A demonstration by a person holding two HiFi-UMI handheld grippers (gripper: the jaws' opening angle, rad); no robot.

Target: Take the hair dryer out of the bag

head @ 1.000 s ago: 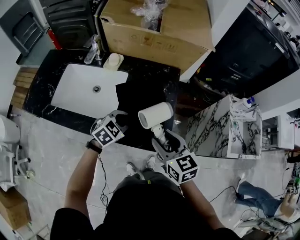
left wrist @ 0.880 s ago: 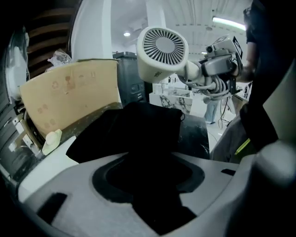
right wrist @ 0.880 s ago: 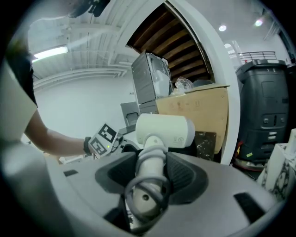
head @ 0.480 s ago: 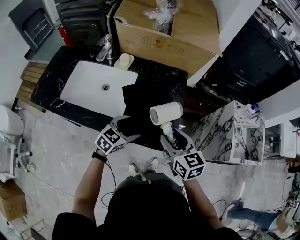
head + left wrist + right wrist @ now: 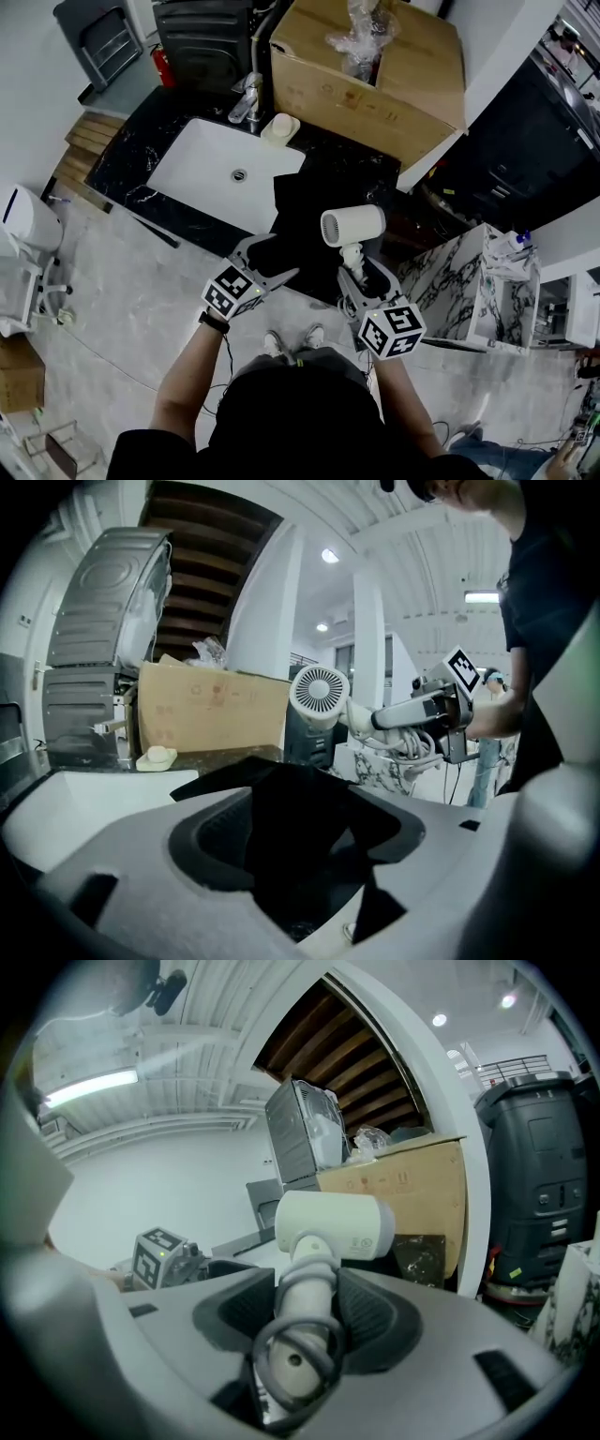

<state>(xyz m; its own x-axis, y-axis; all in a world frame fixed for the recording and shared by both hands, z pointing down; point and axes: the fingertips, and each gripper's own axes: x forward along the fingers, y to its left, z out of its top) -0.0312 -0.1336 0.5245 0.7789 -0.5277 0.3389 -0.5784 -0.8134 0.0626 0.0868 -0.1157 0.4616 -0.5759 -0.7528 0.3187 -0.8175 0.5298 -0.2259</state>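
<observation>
The white hair dryer point(image 5: 352, 225) is up in the air over the counter's front edge, clear of the bag. My right gripper point(image 5: 359, 274) is shut on its handle, with the grey cord looped around that handle point(image 5: 298, 1335). The black bag point(image 5: 309, 202) lies flat on the dark counter point(image 5: 150, 141). My left gripper point(image 5: 274, 255) hovers at the bag's near edge; its jaws are opening and stand wide apart. Black fabric point(image 5: 291, 808) shows beyond the gap, but the pads do not press on it. The left gripper view shows the hair dryer point(image 5: 319, 694) from its grille end.
A white sink point(image 5: 216, 173) with a faucet point(image 5: 248, 94) and a soap dish point(image 5: 281, 128) lies left of the bag. A large cardboard box point(image 5: 375, 75) stands behind it. A marble shelf unit point(image 5: 487, 281) stands at the right, a toilet point(image 5: 23, 244) at the far left.
My left gripper was shut at the bag's near edge; it has opened wide, let go and lifted back. The right gripper still holds the hair dryer in about the same spot.
</observation>
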